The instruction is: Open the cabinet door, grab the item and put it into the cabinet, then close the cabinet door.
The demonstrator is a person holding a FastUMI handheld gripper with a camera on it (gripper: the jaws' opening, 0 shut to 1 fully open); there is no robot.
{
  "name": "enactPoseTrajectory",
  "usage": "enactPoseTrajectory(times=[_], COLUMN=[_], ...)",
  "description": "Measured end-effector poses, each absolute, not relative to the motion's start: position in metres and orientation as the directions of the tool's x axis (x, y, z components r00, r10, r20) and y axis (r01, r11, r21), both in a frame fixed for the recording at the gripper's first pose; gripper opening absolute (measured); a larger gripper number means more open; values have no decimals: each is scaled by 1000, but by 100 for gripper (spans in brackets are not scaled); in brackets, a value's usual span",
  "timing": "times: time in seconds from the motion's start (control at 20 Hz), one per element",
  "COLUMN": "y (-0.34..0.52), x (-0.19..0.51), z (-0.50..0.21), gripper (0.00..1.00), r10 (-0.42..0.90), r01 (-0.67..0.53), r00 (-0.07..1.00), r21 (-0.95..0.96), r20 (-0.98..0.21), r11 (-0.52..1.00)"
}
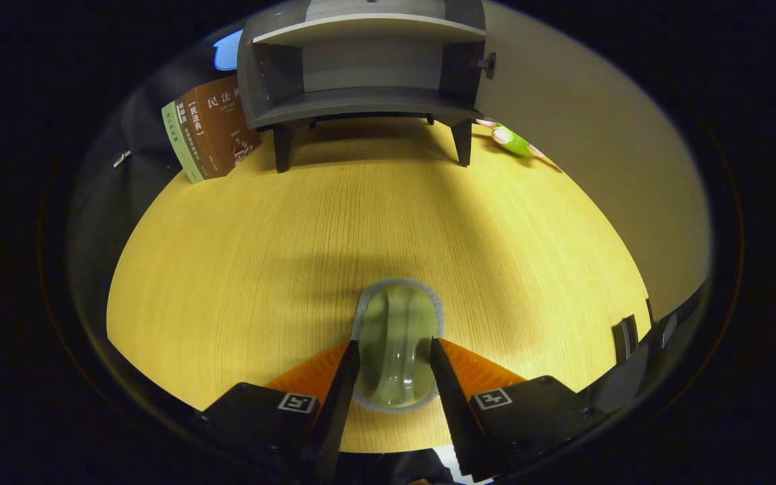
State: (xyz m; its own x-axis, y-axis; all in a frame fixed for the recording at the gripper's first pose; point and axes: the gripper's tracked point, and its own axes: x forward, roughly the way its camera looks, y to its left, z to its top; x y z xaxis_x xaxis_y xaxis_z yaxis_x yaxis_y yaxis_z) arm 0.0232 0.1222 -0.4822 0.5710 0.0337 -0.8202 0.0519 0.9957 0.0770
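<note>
Gripper (395, 360) low over the wooden table (240, 269). Green oval item (396, 343), grey-rimmed, lies flat on the table between the two fingers; both fingers sit against its sides and appear to pinch it, though actual pressure is hard to confirm at this angle. Well beyond the fingers: grey cabinet (368, 67) on short legs, interior exposed, one shelf inside. Books (209, 131) lean just left of it. Small green object (512, 143) to its right, by the wall.

Large Chinese title 民法典 on upright brown hardcover book (221, 128); smaller print and neighbouring green book spine (179, 145) illegible.
</note>
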Motion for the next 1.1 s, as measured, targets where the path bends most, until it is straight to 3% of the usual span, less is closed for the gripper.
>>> enactPoseTrajectory(times=[0.05, 0.2, 0.25, 0.3, 0.6, 1.1], y=[124, 118, 117, 117, 113, 112], x=[27, 29, 28, 31, 30, 42], z=[-482, -479, -474, -476, -461, -376], gripper=[70, 25, 25, 18, 19, 18], r10=[28, 7, 5, -1, 14, 48], r01=[52, 67, 67, 67, 89, 64], r00=[578, 575, 584, 586, 599, 673], r21=[71, 56, 54, 47, 84, 122], r20=[-815, -818, -812, -810, -801, -738], r11=[996, 996, 996, 997, 993, 990])
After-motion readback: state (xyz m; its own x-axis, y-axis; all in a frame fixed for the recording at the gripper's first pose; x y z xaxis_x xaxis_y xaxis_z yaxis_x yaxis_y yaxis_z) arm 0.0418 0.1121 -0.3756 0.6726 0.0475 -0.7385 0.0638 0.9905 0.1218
